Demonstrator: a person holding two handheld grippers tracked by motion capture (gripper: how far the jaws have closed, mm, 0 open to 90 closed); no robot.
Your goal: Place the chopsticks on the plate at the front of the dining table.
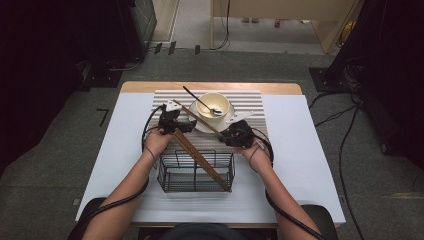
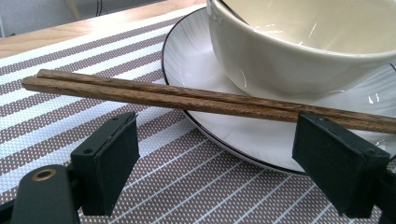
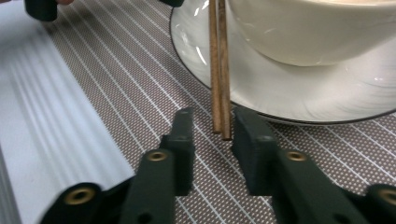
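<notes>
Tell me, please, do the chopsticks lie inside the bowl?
No, the chopsticks rest across the rim of the plate, outside the bowl.

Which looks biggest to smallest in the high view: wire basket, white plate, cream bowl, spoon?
1. wire basket
2. white plate
3. cream bowl
4. spoon, thin, though its handle spans roughly the bowl's width, so bowl against spoon is close by length.

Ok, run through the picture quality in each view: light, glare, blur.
High view: the white table is brightly lit and the room's edges fall into black; small things look soft. Left gripper view: glare streaks on the bowl, the chopsticks sharp, the near tool slightly soft. Right gripper view: reflections on the plate, the tool blurred up close.
</notes>
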